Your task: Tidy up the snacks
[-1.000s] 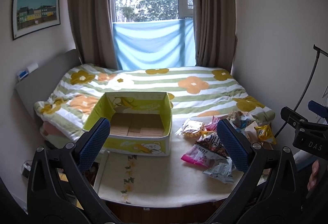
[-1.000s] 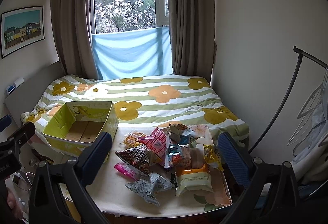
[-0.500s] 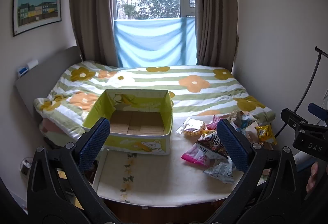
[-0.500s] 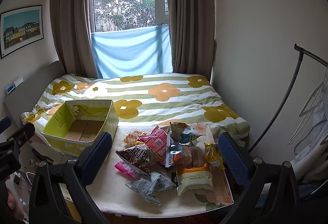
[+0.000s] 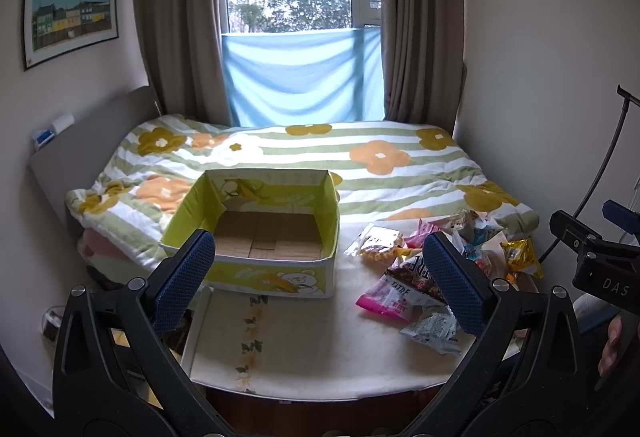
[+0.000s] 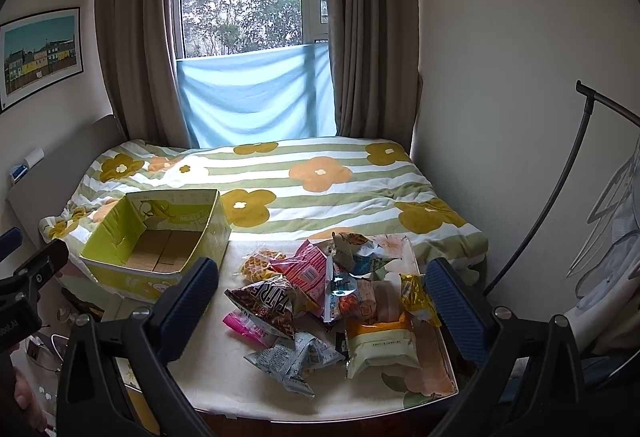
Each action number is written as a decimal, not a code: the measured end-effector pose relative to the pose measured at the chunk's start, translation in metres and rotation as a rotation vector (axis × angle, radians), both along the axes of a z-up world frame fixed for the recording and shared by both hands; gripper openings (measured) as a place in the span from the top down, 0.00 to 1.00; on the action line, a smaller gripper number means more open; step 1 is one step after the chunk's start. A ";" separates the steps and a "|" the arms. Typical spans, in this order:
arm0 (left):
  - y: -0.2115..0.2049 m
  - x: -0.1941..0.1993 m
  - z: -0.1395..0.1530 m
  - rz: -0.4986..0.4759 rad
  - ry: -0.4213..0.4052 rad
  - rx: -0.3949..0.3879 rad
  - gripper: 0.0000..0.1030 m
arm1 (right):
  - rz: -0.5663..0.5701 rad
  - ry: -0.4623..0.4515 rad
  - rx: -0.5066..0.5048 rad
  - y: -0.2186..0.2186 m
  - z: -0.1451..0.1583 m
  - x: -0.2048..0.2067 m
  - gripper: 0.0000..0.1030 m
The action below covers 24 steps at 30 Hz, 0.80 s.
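Left hand-held gripper [image 5: 318, 279]: fingers spread wide, holding nothing, raised above near edge of tabletop [image 5: 320, 349]. Yellow box [image 5: 256, 237] ahead, left of centre, open, nothing inside. Right hand-held gripper [image 6: 320, 297]: fingers wide apart, clamping nothing, hovering over snack pile [image 6: 332, 301] on tabletop's right half, beside box, not touching.

A yellow-green box [image 5: 256, 237] with a bear print sits by a green-striped quilt [image 5: 360, 173] with orange and mustard flowers; a pink snack packet [image 6: 308, 269] tops the pile.
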<state>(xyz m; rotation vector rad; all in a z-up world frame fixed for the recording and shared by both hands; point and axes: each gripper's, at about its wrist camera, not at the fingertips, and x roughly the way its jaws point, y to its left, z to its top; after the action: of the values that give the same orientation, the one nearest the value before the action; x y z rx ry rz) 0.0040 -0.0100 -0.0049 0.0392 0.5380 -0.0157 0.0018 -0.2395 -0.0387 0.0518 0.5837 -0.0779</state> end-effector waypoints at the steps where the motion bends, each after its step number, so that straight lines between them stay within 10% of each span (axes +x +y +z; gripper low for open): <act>1: 0.000 0.000 0.000 0.001 0.001 -0.001 0.00 | 0.001 0.001 0.001 0.000 0.000 0.000 0.00; 24: 0.014 0.008 0.002 -0.001 -0.001 -0.013 0.00 | -0.016 0.000 0.001 0.006 0.002 0.005 0.00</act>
<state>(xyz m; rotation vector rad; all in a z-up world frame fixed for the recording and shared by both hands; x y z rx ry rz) 0.0119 0.0044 -0.0030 0.0269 0.5365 -0.0201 0.0072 -0.2339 -0.0368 0.0571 0.5835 -0.0936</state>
